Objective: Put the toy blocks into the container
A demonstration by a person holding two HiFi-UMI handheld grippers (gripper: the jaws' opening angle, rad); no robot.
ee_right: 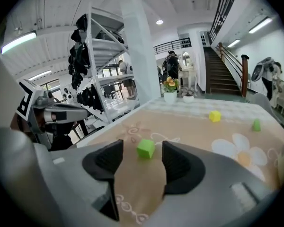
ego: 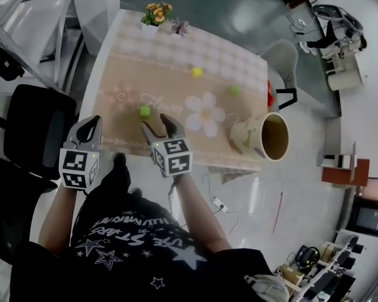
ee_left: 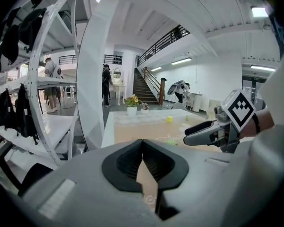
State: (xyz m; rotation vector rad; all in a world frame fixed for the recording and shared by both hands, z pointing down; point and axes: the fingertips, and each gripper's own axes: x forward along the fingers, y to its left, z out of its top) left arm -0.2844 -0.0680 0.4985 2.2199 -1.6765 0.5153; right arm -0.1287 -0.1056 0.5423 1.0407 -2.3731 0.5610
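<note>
**A:** Blocks: where are they lying?

**B:** Three are sitting on the flowered tablecloth (ego: pixel 176 61). A green cube (ee_right: pixel 146 148) is lying just ahead of the right gripper (ego: pixel 159 126). A yellow cube (ego: pixel 196 72) and another green piece (ego: pixel 234 90) are lying farther off. All are sitting well apart from the tan container (ego: pixel 268 137) at the table's near right corner.

**A:** And the jaws?

**B:** The right ones are standing apart, framing the green cube without touching it. The left gripper (ego: pixel 88 128) is pressing its jaws together on nothing.

**A:** How is the cube likely handling?

**B:** It is looking light, hard and smooth. Pinching two flat opposite faces is seeming safest, since corners could slip.
</note>
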